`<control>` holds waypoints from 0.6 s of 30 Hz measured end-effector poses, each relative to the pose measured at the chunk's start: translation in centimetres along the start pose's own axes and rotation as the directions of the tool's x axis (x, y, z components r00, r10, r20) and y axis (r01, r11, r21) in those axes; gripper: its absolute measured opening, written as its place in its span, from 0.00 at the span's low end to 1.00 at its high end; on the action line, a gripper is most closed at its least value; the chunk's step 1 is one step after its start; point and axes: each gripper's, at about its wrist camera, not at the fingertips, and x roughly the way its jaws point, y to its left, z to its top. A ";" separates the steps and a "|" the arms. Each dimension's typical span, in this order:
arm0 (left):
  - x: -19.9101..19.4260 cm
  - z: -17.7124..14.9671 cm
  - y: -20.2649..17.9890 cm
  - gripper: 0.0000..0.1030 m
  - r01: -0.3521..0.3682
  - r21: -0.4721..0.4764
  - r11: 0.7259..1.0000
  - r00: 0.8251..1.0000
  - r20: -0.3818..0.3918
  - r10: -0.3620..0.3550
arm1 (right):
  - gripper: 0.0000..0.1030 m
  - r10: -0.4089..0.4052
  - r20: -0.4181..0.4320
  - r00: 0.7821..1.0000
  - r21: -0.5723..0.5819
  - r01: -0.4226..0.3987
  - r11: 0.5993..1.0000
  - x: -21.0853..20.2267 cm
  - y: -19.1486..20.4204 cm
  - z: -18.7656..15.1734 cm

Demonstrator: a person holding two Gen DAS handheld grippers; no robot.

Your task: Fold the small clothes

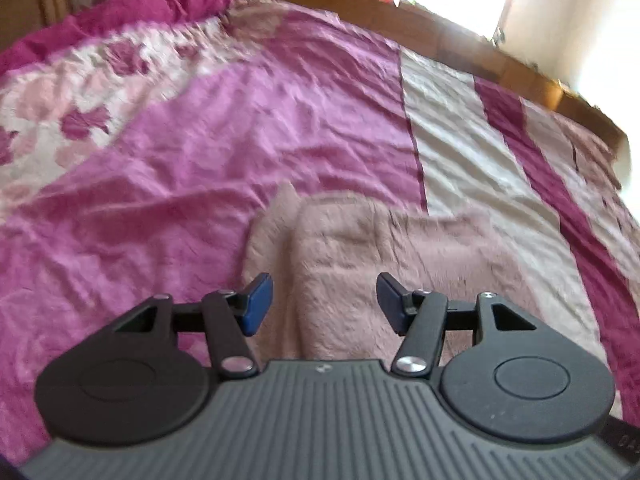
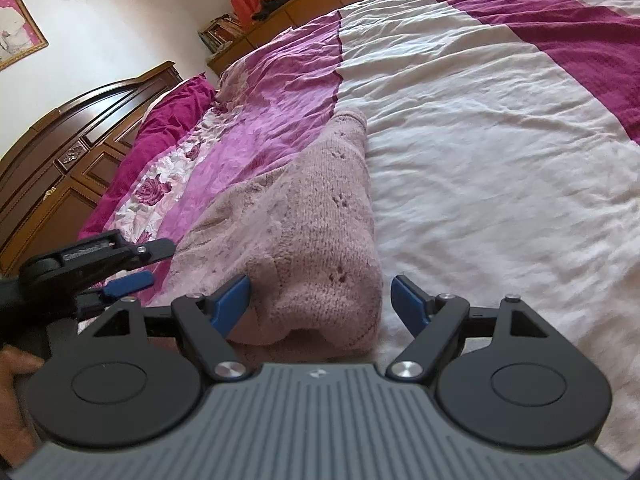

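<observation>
Left gripper (image 1: 325,304): jaws standing partly apart, blue pads (image 1: 256,304) clear of any fabric, nothing held; it is hovering just above the near edge of the pink knitted garment (image 1: 360,256), which is filling the gap between the fingers from 12 o'clock down to the gripper body.

Right gripper (image 2: 320,306): jaws standing wide, gripping nothing; the rounded folded end of the pink knitted garment (image 2: 320,240) is lying between its fingertips, the left pad (image 2: 234,300) sitting right against the knit at 9 o'clock, the right pad well clear at 3 o'clock; contact cannot be confirmed.

Garment is lying doubled over on the striped bedspread (image 2: 500,140), running away toward 11 o'clock in the right wrist view, across the seam between the pink and cream bands; at least one fold is appearing done, edges uneven, a lower layer peeking out at the near end.

Left gripper is also showing at 9 o'clock in the right wrist view, beside the garment's left flank; wooden headboard (image 2: 60,148) beyond.

Judgement: task partway through; remaining work is likely another fold to shorten the bundle, then tidying.
</observation>
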 end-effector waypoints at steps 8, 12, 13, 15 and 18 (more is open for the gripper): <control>2.3 -1.2 0.9 0.25 0.079 -0.096 0.992 0.995 -0.050 -0.084 | 0.80 -0.002 0.015 1.000 -0.007 0.003 1.000 -0.1 -0.1 0.1; 0.2 0.4 0.9 0.17 0.082 -0.083 0.993 0.996 0.031 -0.080 | 0.80 0.016 0.045 0.999 0.000 -0.016 1.000 -0.7 -0.2 0.6; -0.6 0.9 1.1 0.17 0.080 -0.086 0.993 0.996 0.057 -0.075 | 0.80 0.023 0.056 0.998 -0.003 -0.023 1.000 -0.9 -0.1 0.8; -1.4 1.5 1.3 0.17 0.047 -0.067 0.997 0.996 0.076 -0.042 | 0.80 0.035 0.072 0.997 -0.010 -0.034 0.999 -1.3 0.1 1.1; -0.2 1.0 2.0 0.17 -0.026 -0.007 1.000 1.000 -0.006 0.026 | 0.81 0.038 0.072 0.997 -0.012 -0.037 0.999 -1.1 0.2 1.4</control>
